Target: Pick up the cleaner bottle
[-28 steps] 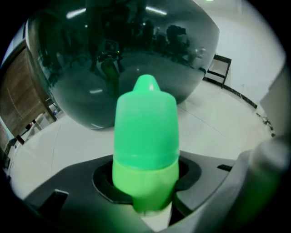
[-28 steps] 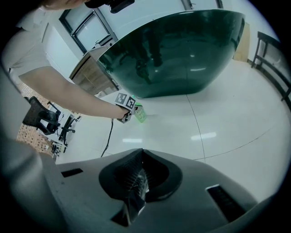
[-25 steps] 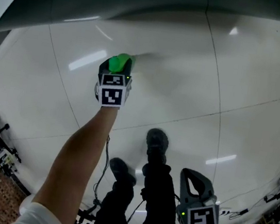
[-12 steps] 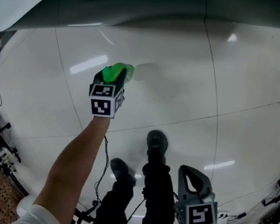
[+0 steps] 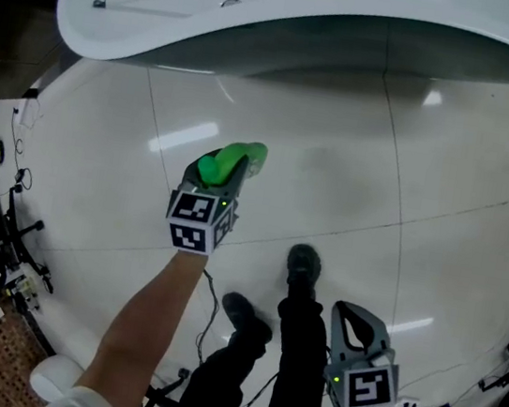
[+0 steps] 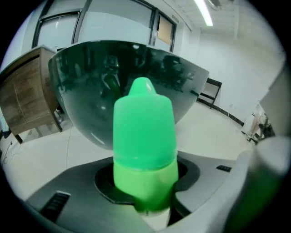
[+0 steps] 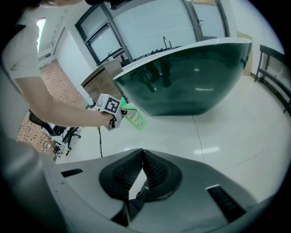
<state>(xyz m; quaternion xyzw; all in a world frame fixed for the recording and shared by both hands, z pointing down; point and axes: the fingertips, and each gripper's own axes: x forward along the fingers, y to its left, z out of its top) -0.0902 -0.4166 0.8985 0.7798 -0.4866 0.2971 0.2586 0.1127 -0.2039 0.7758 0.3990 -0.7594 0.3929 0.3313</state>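
L tool [image 5: 223, 172] clamped on green cleaner bottle [image 5: 238, 158], off the floor [image 5: 448, 179], approx 11 o'clock of head-view centre, w/ tub [image 5: 263, 19] at 12. R tool [image 5: 356, 329] at 5 o'clock, closed together, nothing in it.

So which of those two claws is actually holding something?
The left claw, clamped on the green bottle; the right claw is shut with nothing in it.
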